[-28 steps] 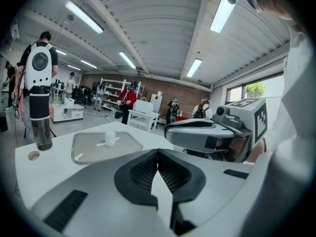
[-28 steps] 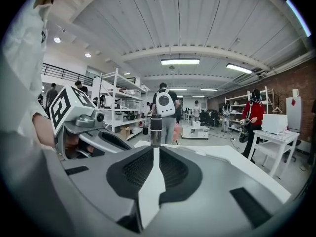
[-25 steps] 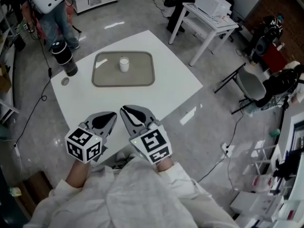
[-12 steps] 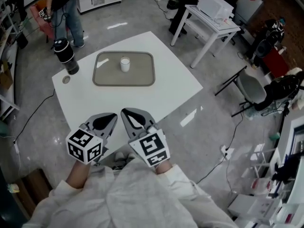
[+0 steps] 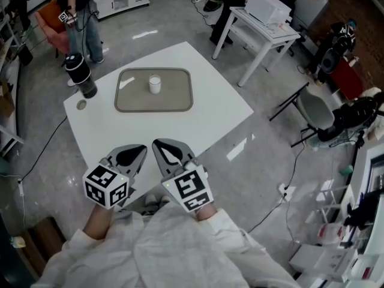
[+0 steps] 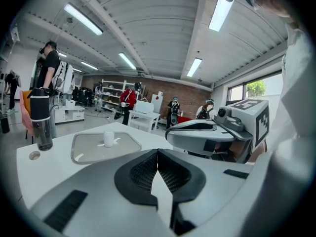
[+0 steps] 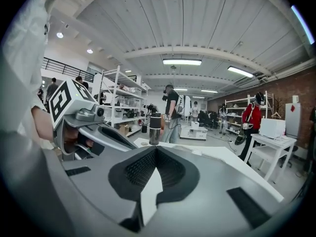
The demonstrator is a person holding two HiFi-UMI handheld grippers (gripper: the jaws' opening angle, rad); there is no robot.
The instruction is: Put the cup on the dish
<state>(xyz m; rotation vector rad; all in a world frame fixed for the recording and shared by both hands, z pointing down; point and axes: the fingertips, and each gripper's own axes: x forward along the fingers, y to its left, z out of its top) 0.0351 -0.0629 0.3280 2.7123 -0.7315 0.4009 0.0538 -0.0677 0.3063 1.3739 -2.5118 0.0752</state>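
1. Head view: The cup (image 5: 155, 84) stands upright near the middle of the dish (image 5: 132, 98), on the far half of the white desk (image 5: 198, 122). As things lie, the task looks done. The left tool (image 5: 137, 151) and right tool (image 5: 158, 144) hang side by side over the desk's near edge, well apart from the dish. Both are narrow and empty. The main danger is a needless reach: the cup looks small and light, so a nudge could tip it or slide it off the dish. A black bottle (image 5: 81, 74) stands near the dish's far left corner, where a careless sweep from that side could knock it over.

2. Left gripper view: This tool's jaws meet at the tips with nothing between them. The cup (image 6: 108, 138) shows beyond them, sitting on the dish (image 6: 81, 154). If the tool went forward closed like this, it would push the cup instead of taking it. Coming in low, it might also catch the dish's raised rim and drag dish and cup together.

3. Right gripper view: The jaws here are also pressed together and hold nothing. The tool looks toward the bottle (image 7: 155, 129), and the cup does not show. A reach along this line would likely meet the bottle first.
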